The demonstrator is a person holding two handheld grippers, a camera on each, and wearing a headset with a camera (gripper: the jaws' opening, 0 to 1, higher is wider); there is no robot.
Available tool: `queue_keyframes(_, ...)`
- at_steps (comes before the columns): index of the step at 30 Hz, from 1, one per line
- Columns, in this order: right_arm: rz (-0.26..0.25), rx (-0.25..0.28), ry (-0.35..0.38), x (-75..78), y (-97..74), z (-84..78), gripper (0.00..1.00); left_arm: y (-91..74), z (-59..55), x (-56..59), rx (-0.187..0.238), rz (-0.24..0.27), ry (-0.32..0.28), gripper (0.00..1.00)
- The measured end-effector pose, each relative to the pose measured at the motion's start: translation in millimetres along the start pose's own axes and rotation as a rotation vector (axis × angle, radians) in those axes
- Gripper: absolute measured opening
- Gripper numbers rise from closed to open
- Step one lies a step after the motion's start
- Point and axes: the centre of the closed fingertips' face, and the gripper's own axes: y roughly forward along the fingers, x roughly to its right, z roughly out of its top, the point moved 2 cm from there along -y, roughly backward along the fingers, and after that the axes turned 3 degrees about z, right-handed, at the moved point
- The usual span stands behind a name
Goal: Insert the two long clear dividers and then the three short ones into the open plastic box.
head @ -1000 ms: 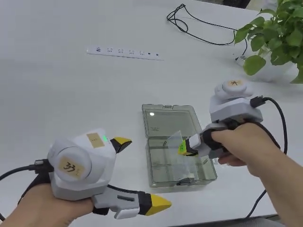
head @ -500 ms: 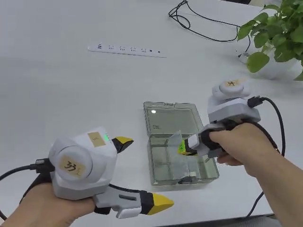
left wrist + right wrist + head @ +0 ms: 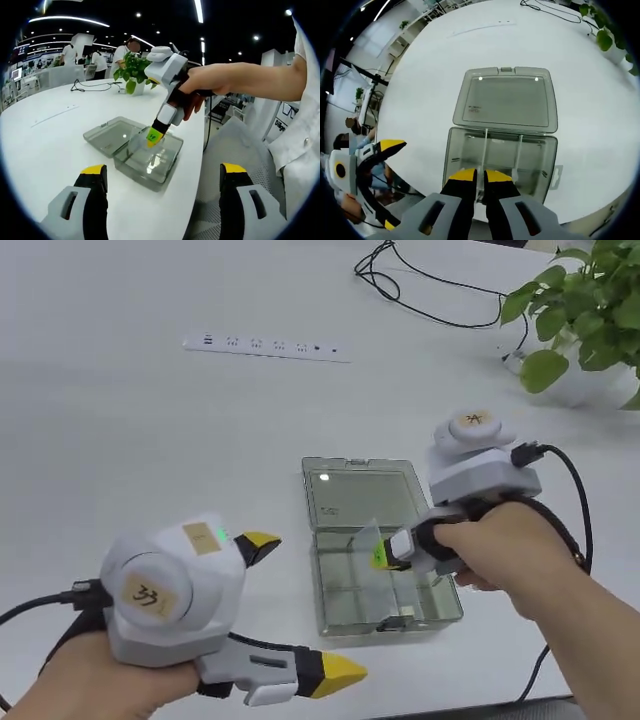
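The open clear plastic box (image 3: 340, 592) lies on the white table with its lid (image 3: 362, 495) folded flat on the far side. My right gripper (image 3: 382, 557) is shut on a clear divider (image 3: 368, 552) and holds it upright over the box's middle. In the right gripper view the divider (image 3: 483, 150) runs edge-on from the shut right gripper (image 3: 480, 176) into the box (image 3: 540, 160); a second divider (image 3: 518, 150) stands in the box to its right. My left gripper (image 3: 300, 605) hovers open at the near left, apart from the box (image 3: 165, 170).
A white power strip (image 3: 265, 347) lies far back, a black cable (image 3: 430, 295) loops at the rear, and a potted plant (image 3: 580, 310) stands at the back right. The table's front edge runs just below the box. People (image 3: 120, 52) stand in the background.
The right gripper with the divider has edged slightly left and lower over the box. The left gripper has stayed where it was.
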Motion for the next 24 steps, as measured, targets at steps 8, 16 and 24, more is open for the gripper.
queue_keyframes(8,-0.014,0.0,-0.073,-5.8,3.3,0.8,0.07,0.5,-0.3,-0.4,-0.002,0.001,-0.005,0.95)
queue_keyframes(16,0.013,0.002,-0.104,-7.5,13.6,-0.6,0.09,0.3,-0.2,-2.3,-0.003,0.007,-0.006,0.96)
queue_keyframes(24,0.032,0.014,-0.107,-4.6,23.0,-2.9,0.09,0.5,-0.8,-2.9,-0.007,0.013,-0.012,0.96)
